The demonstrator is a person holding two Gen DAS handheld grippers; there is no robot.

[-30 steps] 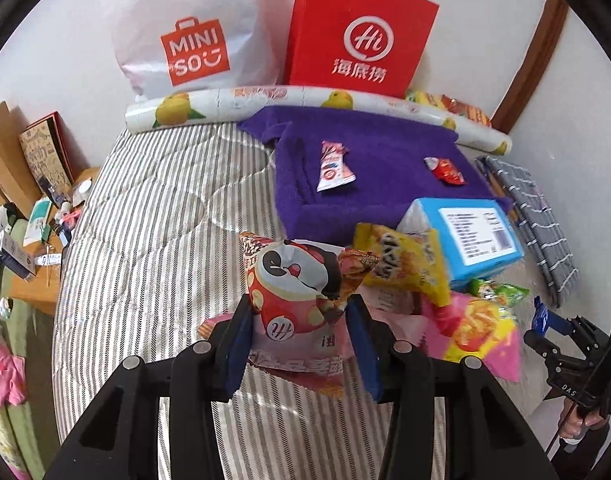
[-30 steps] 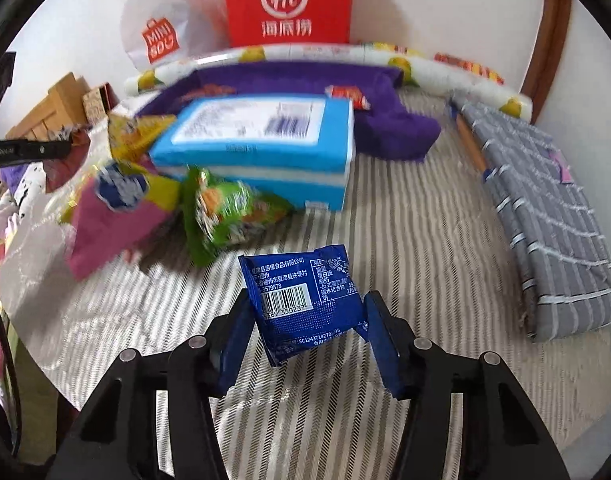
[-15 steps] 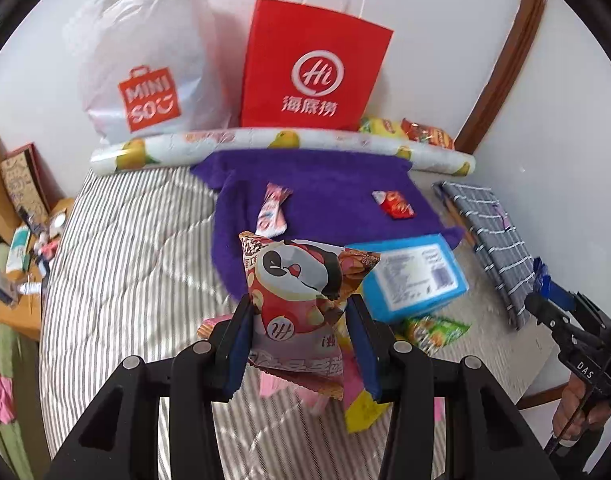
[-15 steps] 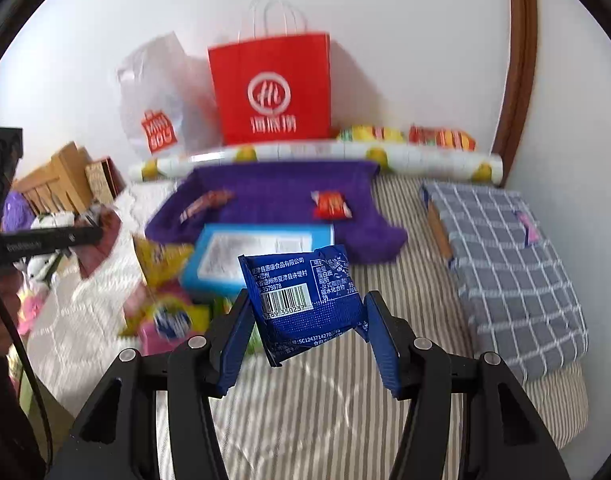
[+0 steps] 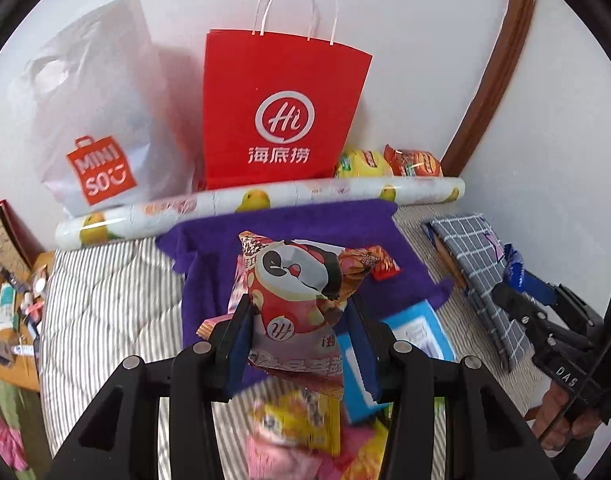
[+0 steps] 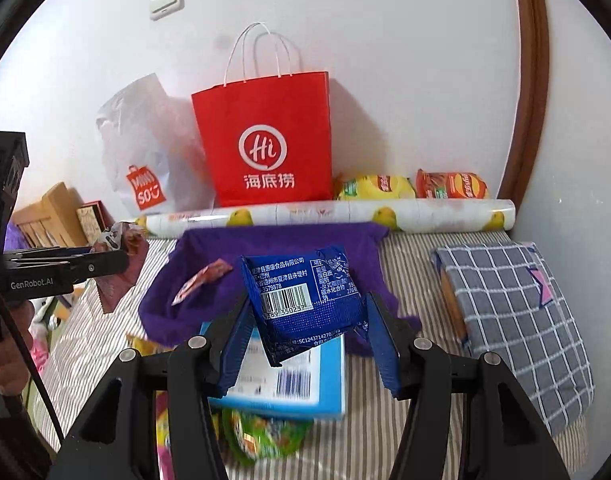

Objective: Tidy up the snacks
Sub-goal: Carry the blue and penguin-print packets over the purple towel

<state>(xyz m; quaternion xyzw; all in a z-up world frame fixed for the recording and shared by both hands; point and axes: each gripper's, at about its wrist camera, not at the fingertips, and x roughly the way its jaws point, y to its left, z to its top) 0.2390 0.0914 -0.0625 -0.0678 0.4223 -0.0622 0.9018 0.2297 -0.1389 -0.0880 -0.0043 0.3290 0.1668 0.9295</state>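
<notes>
Snacks are mid-carry: the left gripper has its jaws partly closed on a red crinkly packet with a cartoon face, the right gripper likewise clamps a blue foil packet with a barcode, both lifted above the striped bed. Beyond lies the purple towel, then the red paper bag at the far wall. Judging by this, each packet next needs a drop spot, towel or bag
</notes>
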